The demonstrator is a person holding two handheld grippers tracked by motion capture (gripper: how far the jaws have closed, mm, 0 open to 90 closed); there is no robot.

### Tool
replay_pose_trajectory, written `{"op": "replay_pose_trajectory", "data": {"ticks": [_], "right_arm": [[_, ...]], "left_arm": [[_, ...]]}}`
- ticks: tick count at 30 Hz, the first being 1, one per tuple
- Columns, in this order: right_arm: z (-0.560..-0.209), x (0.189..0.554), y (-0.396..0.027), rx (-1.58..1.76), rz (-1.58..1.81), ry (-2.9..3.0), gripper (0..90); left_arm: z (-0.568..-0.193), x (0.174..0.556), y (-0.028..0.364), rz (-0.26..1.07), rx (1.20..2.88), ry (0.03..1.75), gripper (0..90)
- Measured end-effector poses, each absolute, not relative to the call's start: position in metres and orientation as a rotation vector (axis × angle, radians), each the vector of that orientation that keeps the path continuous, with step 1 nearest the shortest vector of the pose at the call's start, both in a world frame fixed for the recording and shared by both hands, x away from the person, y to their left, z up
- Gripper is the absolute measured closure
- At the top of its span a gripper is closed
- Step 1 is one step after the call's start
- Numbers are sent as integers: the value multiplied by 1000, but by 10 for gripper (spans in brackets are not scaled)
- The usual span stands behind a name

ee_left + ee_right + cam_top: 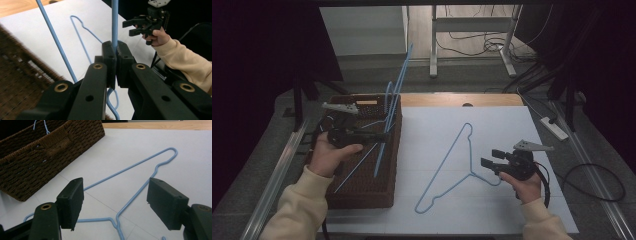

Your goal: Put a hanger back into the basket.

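My left gripper (383, 136) hangs over a brown wicker basket (362, 196) at the left, shut on a blue wire hanger (399, 85) that sticks up and away. In the left gripper view the pads (109, 53) pinch that wire (114, 25). A second blue hanger (446, 158) lies flat on the white sheet (512, 200). My right gripper (490, 159) stands open just right of its hook end, low over the sheet. The right gripper view shows wide jaws (117, 202) with the flat hanger (140, 163) lying beneath and beyond them.
More blue wire (354, 172) lies inside the basket (37, 157). A wooden table edge (452, 100) shows behind the sheet. A power strip (554, 127) and cables lie on the floor at the right, and desk legs stand at the back.
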State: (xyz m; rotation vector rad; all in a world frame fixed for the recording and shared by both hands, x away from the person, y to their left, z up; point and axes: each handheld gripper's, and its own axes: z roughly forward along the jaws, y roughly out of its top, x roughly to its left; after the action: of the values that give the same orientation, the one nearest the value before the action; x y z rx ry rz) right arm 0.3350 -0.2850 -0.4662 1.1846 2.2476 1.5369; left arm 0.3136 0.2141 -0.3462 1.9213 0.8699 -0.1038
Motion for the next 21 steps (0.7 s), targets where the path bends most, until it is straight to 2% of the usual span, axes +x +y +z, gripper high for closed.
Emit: {"op": "replay_pose_trajectory", "data": {"ticks": [11,21], "right_arm": [[-468,336,-284,1185,1521,2256,304],[-470,337,-284,1197,1505,2254,305]], "left_arm": [[-360,314,261,-98,1943,915,868],[-382,318,281,-101,2040,944,868]]}}
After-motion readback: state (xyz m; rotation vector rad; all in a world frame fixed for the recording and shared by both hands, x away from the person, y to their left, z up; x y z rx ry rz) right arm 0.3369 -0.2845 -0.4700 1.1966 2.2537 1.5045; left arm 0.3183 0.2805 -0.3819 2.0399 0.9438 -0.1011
